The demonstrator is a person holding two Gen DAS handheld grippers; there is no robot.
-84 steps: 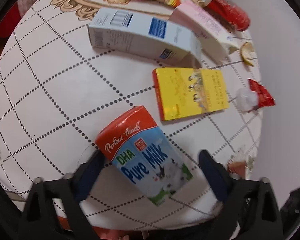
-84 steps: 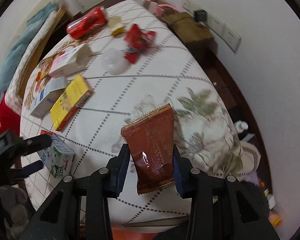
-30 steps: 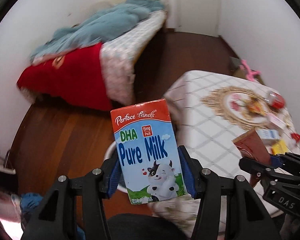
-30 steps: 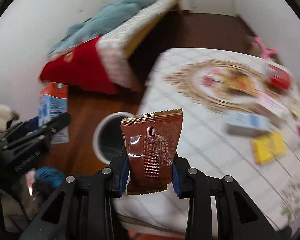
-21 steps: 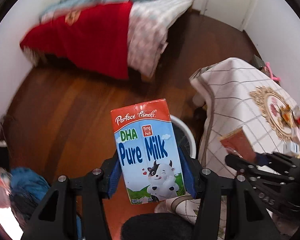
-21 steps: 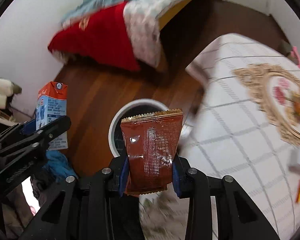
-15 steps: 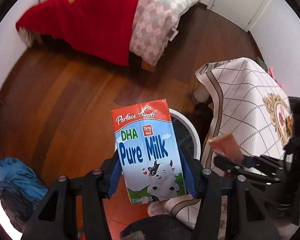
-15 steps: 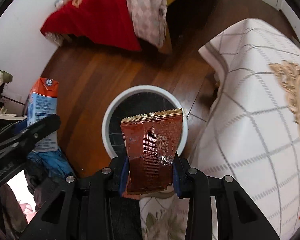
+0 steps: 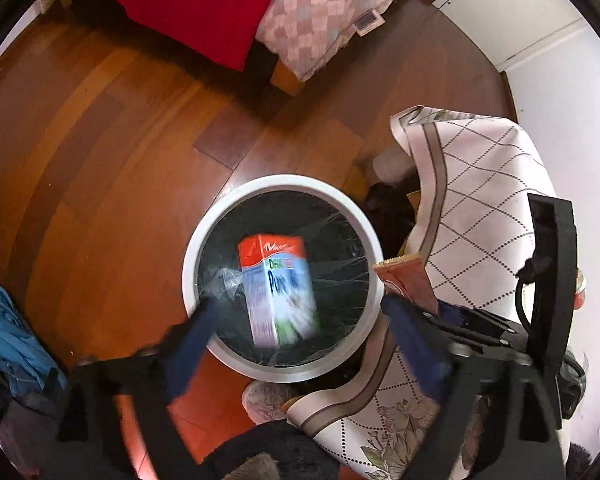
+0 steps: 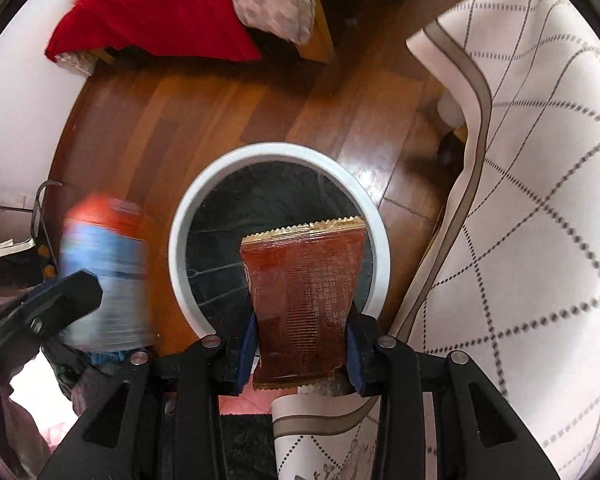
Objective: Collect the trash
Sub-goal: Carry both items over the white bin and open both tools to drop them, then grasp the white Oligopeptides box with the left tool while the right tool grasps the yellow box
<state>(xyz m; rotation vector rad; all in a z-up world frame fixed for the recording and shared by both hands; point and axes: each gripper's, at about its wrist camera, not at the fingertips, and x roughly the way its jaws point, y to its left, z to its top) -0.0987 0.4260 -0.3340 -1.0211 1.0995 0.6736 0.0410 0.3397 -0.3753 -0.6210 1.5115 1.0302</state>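
- Milk carton (image 9: 277,286): seen blurred over the black-lined mouth of the trash bin (image 9: 236,354), red top pointing away from the tongs, long axis roughly in line with them; clear of both pads, judged to be dropping into the bin. In the right wrist view the same carton (image 10: 104,276) appears as a smear at the left, beside the bin rim.
- Left tongs (image 9: 300,316): jaws opening and spread wide, nothing pressed between them; pointed steeply down, the bin opening directly ahead between the two blue pads.
- Snack wrapper (image 10: 304,304): brown-red, flat, serrated upper edge towards the bin, long axis along the tongs; its upper half overlaps the near part of the bin (image 10: 188,292) opening.
- Right tongs (image 10: 302,354): jaws opening slightly, pads at both side edges of the wrapper, which is not yet let go; aimed down at the bin's near rim.
- Key relation: bin lies straight ahead and below both tongs; the right tongs are judged to be the ones with a release left to finish, the wrapper already being over the opening.
- Surroundings: counter under a white diamond-pattern cloth (image 10: 540,220) just beside the bin on the right, its hanging hem close to the rim; wooden floor (image 9: 100,160) around; bed with red blanket (image 9: 204,4) well apart.
- Obstruction: none seen over the opening; a light wrapper could be caught on the near rim or cloth hem.
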